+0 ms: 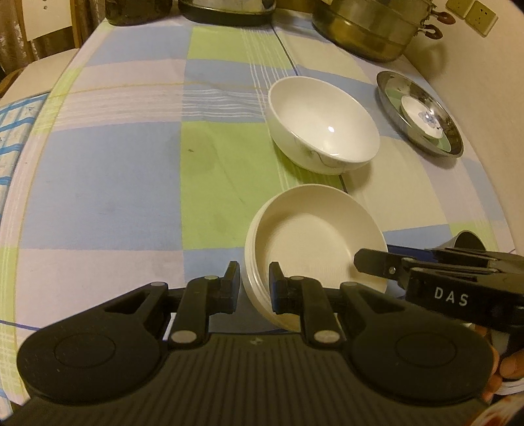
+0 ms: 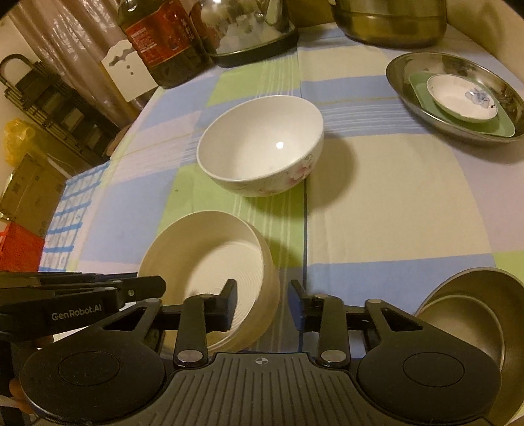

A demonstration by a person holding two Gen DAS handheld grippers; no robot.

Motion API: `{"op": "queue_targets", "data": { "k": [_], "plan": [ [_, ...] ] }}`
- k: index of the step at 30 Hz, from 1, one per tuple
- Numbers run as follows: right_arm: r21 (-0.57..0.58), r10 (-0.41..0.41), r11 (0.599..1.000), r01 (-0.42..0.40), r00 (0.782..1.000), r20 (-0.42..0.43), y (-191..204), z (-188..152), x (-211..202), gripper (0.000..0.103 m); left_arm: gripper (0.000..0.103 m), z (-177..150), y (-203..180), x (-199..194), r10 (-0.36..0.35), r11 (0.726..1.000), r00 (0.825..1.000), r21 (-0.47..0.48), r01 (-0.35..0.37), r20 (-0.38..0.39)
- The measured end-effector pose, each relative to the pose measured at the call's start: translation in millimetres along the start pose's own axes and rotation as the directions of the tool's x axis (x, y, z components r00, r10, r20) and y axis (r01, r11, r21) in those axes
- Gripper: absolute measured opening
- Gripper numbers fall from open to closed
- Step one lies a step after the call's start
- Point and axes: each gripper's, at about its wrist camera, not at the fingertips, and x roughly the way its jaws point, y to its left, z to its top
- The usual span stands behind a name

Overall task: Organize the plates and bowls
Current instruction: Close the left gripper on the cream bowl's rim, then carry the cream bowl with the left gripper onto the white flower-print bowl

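A cream ribbed bowl (image 1: 308, 249) (image 2: 226, 262) sits tilted near the table's front edge. My left gripper (image 1: 255, 288) straddles its left rim, one finger inside and one outside, with a small gap to the rim on the outer side. My right gripper (image 2: 263, 306) straddles its right rim the same way, jaws wider than the wall. A white flowered bowl (image 1: 322, 123) (image 2: 258, 147) stands upright beyond it. A steel tray (image 1: 389, 85) (image 2: 402, 68) at the far right holds a green plate (image 2: 422, 91) and a small white saucer (image 1: 421, 114) (image 2: 463, 100).
A steel bowl (image 2: 471, 304) sits at the front right beside my right gripper. A brass pot (image 1: 370, 26), a kettle (image 2: 249, 26) and an oil bottle (image 2: 160, 39) line the far edge. The checked tablecloth (image 1: 114, 183) drops off at the left.
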Motion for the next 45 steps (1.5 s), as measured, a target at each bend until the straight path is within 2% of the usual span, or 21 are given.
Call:
{"op": "queue_targets", "data": {
  "k": [3, 6, 16, 45],
  "plan": [
    [-0.005, -0.004, 1.0, 0.004, 1.0, 0.002, 3, 0, 2, 0.018, 0.014, 1, 0, 1, -0.01, 1.0, 1.0, 0.008, 0.01, -0.007],
    [-0.023, -0.018, 1.0, 0.018, 1.0, 0.001, 4, 0, 1, 0.014, 0.014, 1, -1, 1, -0.011, 1.0, 1.0, 0.027, 0.011, -0.009],
    [-0.052, -0.019, 0.998, 0.019, 1.0, -0.004, 13, 4, -5, 0.014, 0.014, 1, -2, -5, -0.015, 0.999, 1.0, 0.042, 0.015, -0.011],
    [-0.029, -0.007, 1.0, 0.009, 0.998, 0.068, 14, 25, -51, 0.014, 0.014, 30, -23, -46, -0.05, 0.994, 0.995, 0.101, 0.04, 0.091]
  ]
}}
